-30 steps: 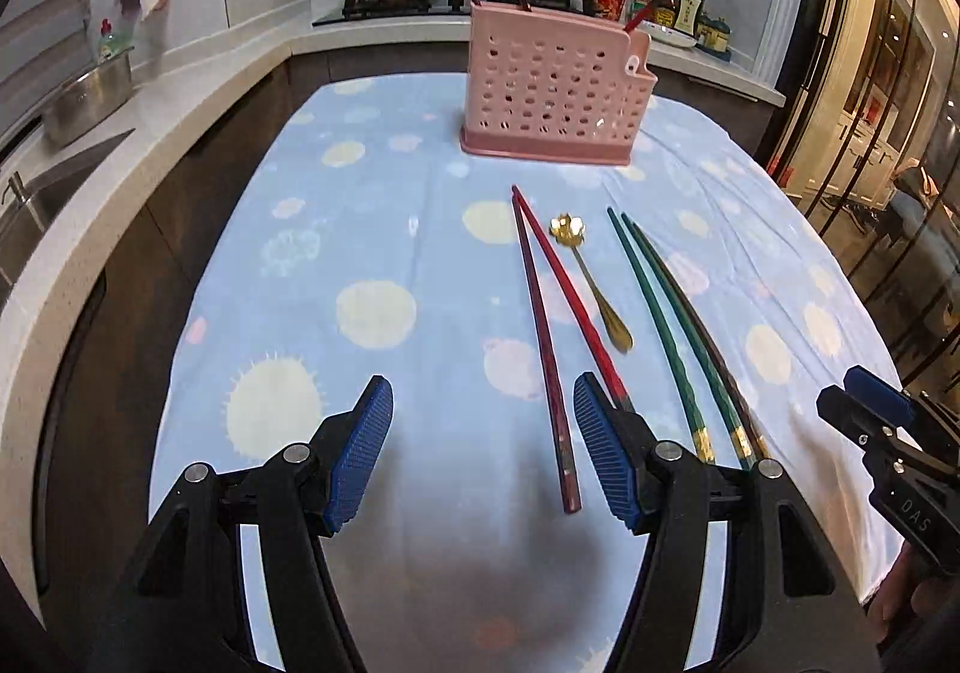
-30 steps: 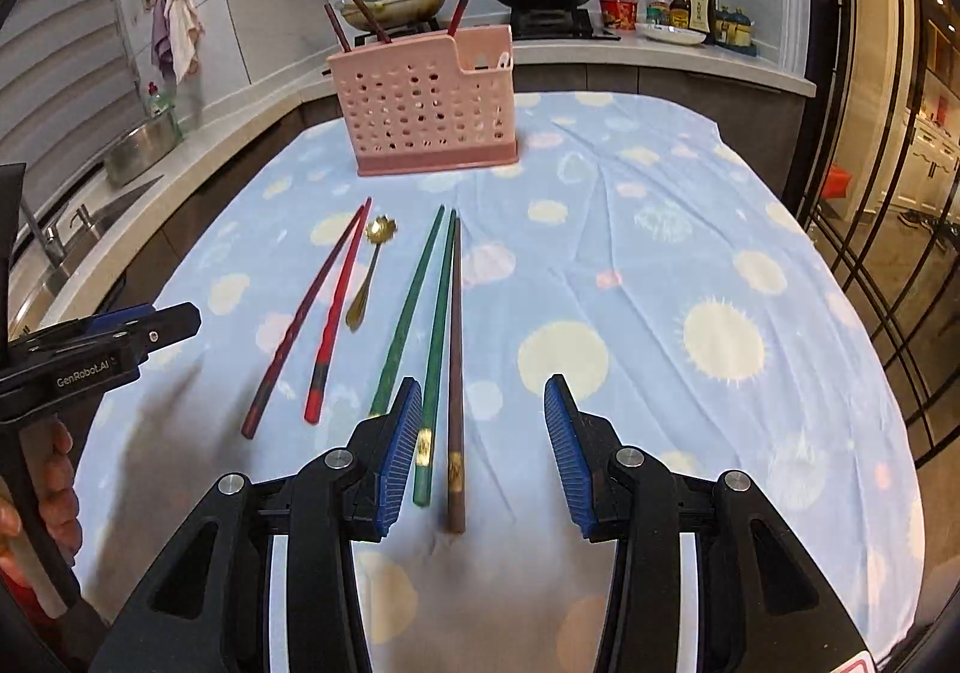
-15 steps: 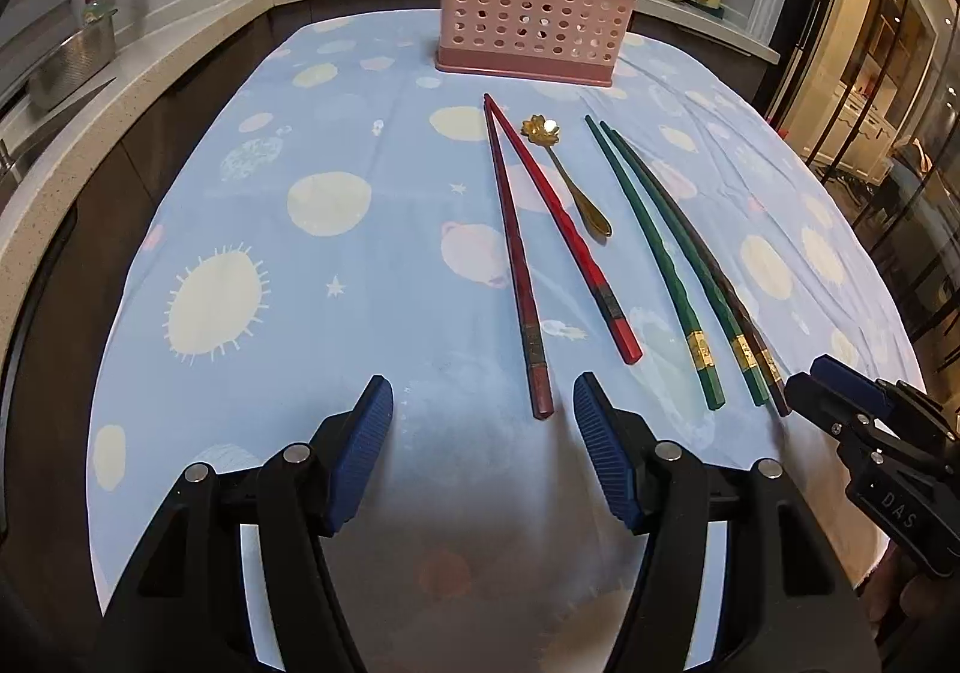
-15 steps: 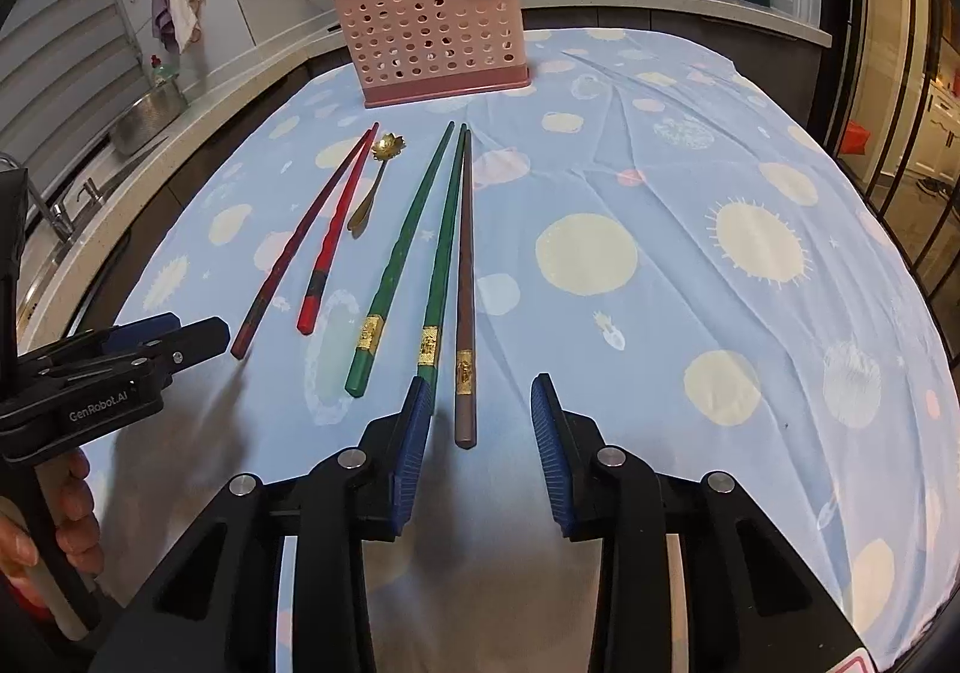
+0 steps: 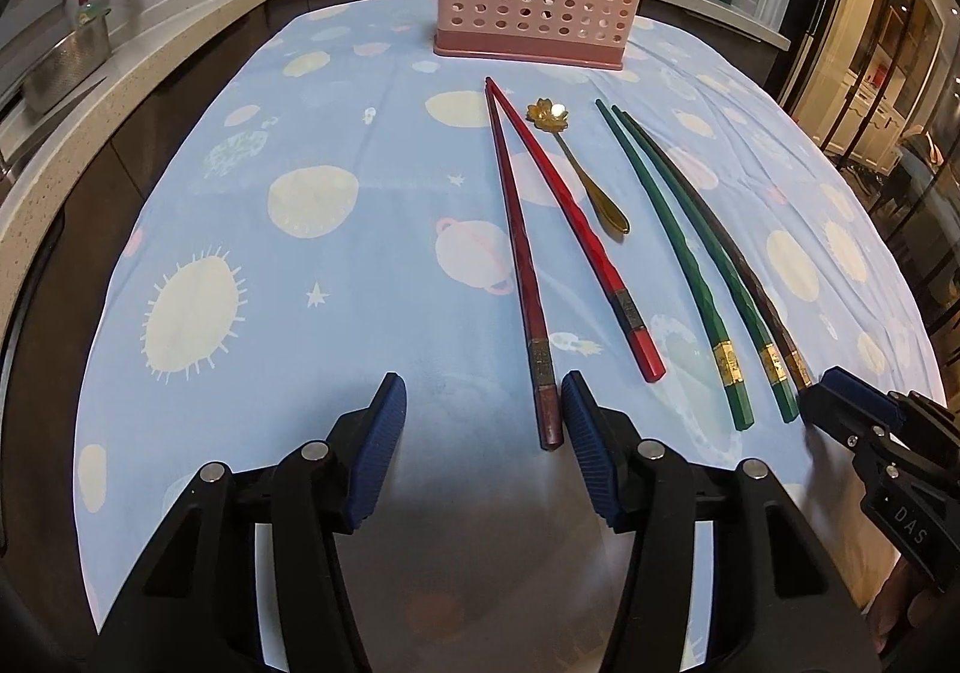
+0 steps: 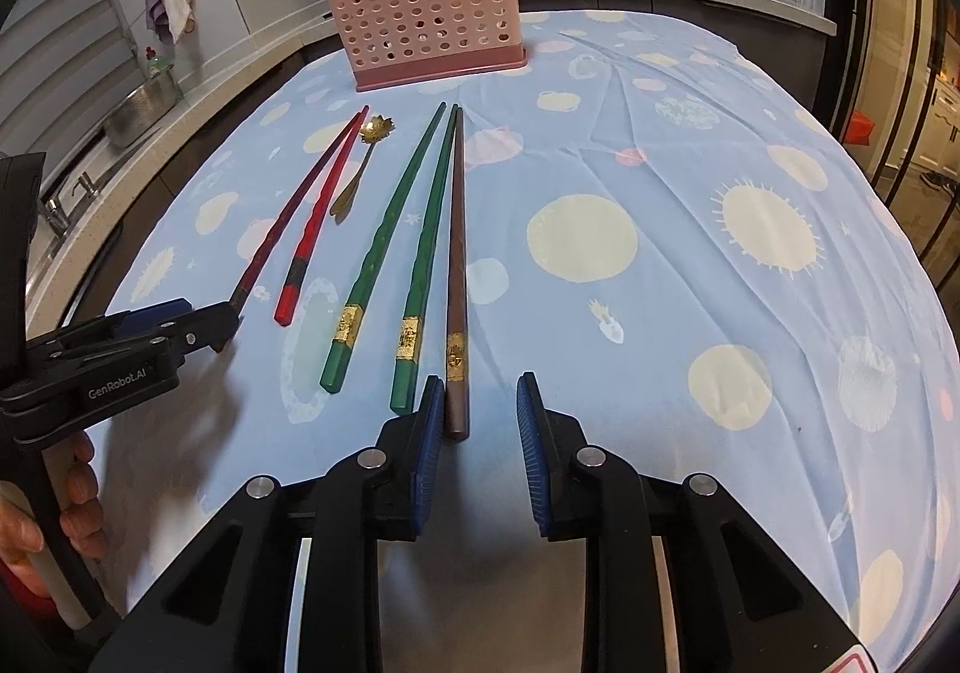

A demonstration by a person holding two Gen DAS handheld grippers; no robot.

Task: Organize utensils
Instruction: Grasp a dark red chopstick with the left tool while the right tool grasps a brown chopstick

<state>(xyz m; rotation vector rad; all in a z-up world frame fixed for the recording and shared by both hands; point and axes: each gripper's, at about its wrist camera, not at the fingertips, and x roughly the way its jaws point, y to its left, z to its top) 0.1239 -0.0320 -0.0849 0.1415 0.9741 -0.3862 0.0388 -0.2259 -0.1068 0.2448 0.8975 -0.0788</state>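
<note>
1. The left gripper (image 5: 480,409) is half open and closing; the dark red chopstick (image 5: 528,283) lies between its pads, not yet pinched.
2. The right gripper (image 6: 480,403) is narrow and closing around the brown chopstick (image 6: 457,265), unclamped.
3. All lie near the counter's front edge; the pink utensil basket (image 6: 420,24) stands at the far edge.
4. Risk, I'd say: the left pad could catch the neighbouring green chopstick (image 6: 420,265), or the tips could roll away.

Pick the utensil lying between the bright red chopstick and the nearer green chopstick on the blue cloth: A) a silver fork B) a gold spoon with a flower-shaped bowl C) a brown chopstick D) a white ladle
B: the gold flower-bowled spoon lies between the bright red chopstick and the green chopstick.
</note>
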